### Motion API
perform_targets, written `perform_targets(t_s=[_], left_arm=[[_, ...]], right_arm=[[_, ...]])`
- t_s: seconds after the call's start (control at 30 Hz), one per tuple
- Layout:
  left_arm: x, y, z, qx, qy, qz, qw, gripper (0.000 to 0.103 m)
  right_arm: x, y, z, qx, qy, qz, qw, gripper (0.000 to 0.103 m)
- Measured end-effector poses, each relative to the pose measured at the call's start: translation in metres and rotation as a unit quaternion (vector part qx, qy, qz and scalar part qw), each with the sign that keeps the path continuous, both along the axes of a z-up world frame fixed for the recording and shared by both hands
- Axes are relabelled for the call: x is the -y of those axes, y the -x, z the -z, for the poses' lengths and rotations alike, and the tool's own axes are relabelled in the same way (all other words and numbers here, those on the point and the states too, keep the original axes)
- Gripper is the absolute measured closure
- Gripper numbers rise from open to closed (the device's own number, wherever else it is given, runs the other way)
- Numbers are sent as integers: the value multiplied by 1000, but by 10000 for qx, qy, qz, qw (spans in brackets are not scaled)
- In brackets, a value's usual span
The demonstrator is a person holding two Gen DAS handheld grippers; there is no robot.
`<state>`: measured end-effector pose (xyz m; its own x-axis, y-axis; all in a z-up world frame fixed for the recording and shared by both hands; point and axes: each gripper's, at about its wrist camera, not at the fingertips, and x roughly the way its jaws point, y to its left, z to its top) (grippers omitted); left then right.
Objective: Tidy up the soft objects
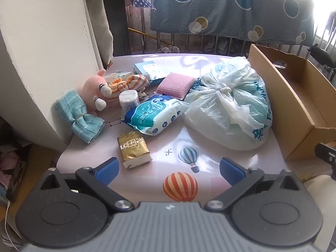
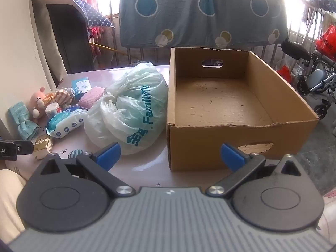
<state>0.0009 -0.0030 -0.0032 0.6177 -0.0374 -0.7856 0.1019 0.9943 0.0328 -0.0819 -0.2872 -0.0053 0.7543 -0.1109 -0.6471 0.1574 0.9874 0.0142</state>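
Progress nil: cardboard box (image 2: 212, 96) empty, nothing sorted. Knotted plastic bag (image 2: 128, 109) touches its left wall; wipes pack (image 1: 153, 115), blue towel (image 1: 79, 117), pink plush (image 1: 94, 92), gold packet (image 1: 133, 152) wait on table (image 1: 210, 163). Your left gripper (image 1: 169, 171) and right gripper (image 2: 170, 154) spread wide, carrying nothing.

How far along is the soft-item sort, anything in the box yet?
Done: nothing; the cardboard box holds nothing. In hand: nothing either; the left gripper and right gripper are both open with nothing between the fingers. Left: everything, still on the table: tied plastic bag, wipes pack, gold tissue pack, blue towel, pink plush, pink sponge.
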Motion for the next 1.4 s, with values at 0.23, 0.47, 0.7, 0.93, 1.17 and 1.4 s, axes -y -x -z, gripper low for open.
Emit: perform_targets(t_s=[0.23,0.47,0.7,0.93,1.17,1.4], left_arm=[[0,-1,2,-31,16,-22,10000,1],[-2,-5,3,-58,13,-22,10000,1],[-2,-6,4,-68,10,-17,10000,1],[-2,-6,4,-69,8,-15,10000,1],[-3,-8,5,-67,8,-20,10000,1],[-5,-10,4,-63,1,-21,10000,1]], right_arm=[[0,-3,1,-26,38,23,10000,1],[-3,-8,4,-43,16,74,10000,1],[2,-11,3,-86,-5,78,9999,1],[2,-11,3,-94,-3,78,9999,1],[2,-12,2,-97,-2,72,9999,1],[2,-13,2,-105,-1,75,9999,1]])
